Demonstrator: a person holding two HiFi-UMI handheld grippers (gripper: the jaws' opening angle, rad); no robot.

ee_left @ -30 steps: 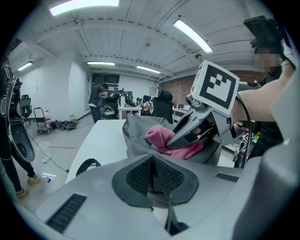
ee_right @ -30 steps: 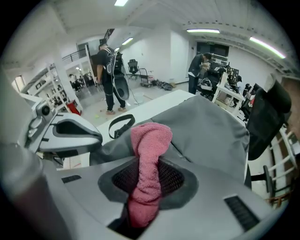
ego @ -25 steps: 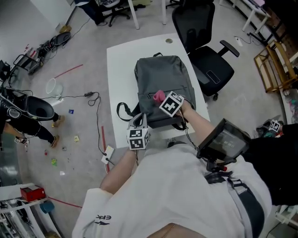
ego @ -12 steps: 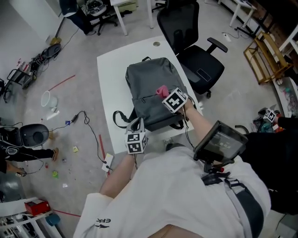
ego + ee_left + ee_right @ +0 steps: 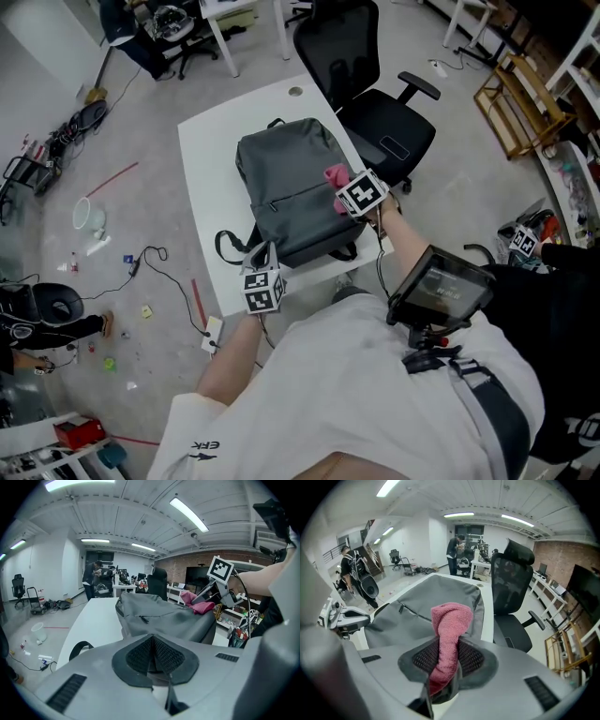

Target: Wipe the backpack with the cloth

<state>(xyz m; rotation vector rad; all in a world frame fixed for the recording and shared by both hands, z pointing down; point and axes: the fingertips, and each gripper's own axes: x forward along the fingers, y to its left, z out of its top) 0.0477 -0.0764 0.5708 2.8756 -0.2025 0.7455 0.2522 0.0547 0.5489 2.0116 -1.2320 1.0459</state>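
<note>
From my feed I see a white rectangular table (image 5: 202, 169) with a small round cable hole (image 5: 295, 92) near its far edge. A black swivel office chair with armrests (image 5: 389, 127) stands just beside the table's right side. Further right is an open wooden frame rack (image 5: 506, 94). On the grey floor to the left I make out a white plastic bucket (image 5: 86, 215), a loose black cable (image 5: 155, 258), a red tape strip (image 5: 112, 178) and a white power strip (image 5: 214, 328) near the table's corner.

Count: 1 backpack (image 5: 286, 192), 1 cloth (image 5: 336, 176), 1 table (image 5: 202, 187), 1 office chair (image 5: 375, 103) beside it, 2 grippers - left gripper (image 5: 262, 255), right gripper (image 5: 341, 184).
</note>
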